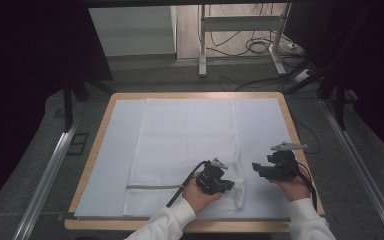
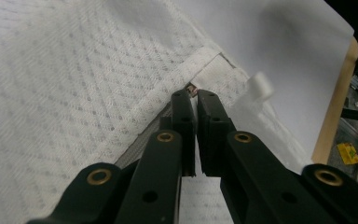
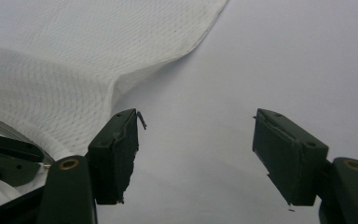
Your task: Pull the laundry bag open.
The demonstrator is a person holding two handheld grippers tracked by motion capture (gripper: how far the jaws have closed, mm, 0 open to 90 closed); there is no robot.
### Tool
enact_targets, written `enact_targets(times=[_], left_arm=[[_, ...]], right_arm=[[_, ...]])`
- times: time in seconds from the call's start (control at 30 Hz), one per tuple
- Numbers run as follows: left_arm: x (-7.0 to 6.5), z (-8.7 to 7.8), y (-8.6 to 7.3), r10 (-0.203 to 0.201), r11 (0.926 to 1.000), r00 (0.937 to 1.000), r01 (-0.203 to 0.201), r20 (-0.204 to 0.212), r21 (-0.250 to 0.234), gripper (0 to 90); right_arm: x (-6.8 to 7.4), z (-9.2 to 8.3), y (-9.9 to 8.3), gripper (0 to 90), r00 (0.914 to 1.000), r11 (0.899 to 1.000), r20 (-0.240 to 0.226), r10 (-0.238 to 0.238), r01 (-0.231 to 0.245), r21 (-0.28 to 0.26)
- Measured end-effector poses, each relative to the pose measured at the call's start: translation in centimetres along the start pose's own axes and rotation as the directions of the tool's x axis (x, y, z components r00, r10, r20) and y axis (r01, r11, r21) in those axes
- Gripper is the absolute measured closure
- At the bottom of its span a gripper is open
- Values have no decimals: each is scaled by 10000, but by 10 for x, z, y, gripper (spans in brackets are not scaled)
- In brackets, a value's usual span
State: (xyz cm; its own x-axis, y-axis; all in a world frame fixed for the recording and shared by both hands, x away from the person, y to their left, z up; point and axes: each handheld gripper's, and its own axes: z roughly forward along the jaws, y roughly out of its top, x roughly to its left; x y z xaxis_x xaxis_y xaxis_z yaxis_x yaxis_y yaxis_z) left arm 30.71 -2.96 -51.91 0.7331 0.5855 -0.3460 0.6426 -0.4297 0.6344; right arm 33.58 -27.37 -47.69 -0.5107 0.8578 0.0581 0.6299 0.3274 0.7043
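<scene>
Bench (image 1: 102, 125) space is covered by a pale sheet (image 1: 260, 130), and a white mesh laundry bag (image 1: 185, 135) is laid flat across its middle. Near the bag's front right corner, the left claw (image 2: 195, 93) is closed tight on a small zipper pull (image 2: 193, 87) at the seam. Just beside it, the right claw (image 3: 196, 140) is held wide apart over bare sheet, gripping nothing.

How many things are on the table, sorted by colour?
White: 2, the mesh laundry bag and the sheet spread under it.
Black: 2, the left gripper, shut at the bag's zipper end, and the right gripper, open.
Total: 4.
</scene>
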Motion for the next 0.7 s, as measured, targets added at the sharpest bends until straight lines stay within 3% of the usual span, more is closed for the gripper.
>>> enact_targets(times=[0.7], left_arm=[[13,-32,-1,-69,9982,9993,91,367,-588,872]], right_arm=[[0,-1,1,303,9997,9997,-83,233,-233,-12]])
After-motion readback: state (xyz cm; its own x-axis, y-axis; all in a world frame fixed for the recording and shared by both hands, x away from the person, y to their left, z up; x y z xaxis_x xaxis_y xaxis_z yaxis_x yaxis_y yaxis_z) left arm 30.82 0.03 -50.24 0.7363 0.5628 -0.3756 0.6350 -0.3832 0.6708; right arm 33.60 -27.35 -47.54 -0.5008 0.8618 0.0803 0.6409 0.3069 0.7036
